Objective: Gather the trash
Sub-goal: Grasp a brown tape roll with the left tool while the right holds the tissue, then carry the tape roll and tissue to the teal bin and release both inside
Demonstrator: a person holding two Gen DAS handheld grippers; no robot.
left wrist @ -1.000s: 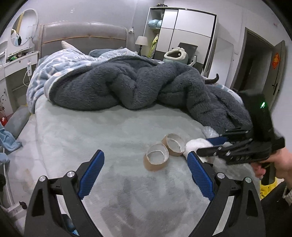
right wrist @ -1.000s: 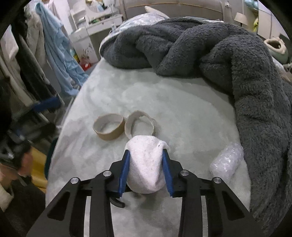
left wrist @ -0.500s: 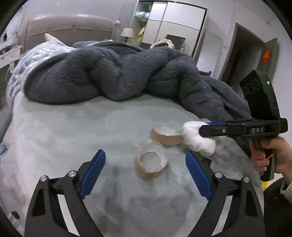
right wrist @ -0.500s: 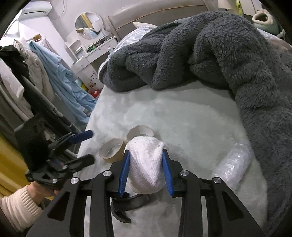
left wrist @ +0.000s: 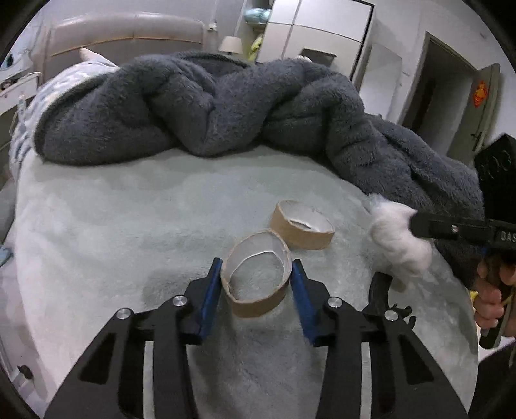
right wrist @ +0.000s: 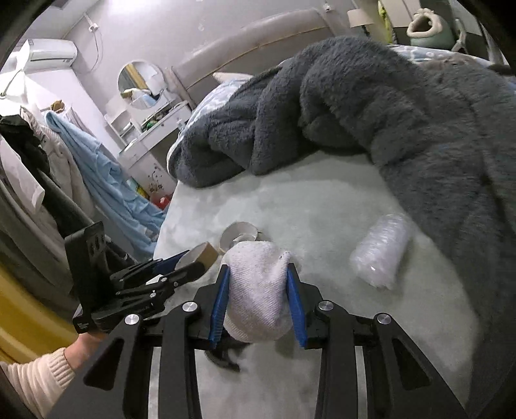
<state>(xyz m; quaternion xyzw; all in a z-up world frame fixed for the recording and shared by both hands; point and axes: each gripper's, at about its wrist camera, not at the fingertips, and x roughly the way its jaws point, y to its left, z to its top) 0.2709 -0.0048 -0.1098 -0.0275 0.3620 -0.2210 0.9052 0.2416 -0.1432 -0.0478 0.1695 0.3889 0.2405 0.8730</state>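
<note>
Your left gripper [left wrist: 256, 277] is closing its jaws around the near cardboard ring [left wrist: 258, 282], both blue pads already against its sides; the second ring [left wrist: 301, 228] lies just beyond it. Your right gripper [right wrist: 258, 290] is clamped on a white cloth wad [right wrist: 258, 290]. You're mid-pickup: squeeze gently, since the ring looks likely to buckle, then lift it clear. A crumpled clear plastic piece [right wrist: 380, 254] still waits on the right. All this sits on the pale fluffy bedcover [left wrist: 129, 225], a grey blanket [left wrist: 209, 112] heaped at the far side, a wardrobe [left wrist: 316, 29] behind
</note>
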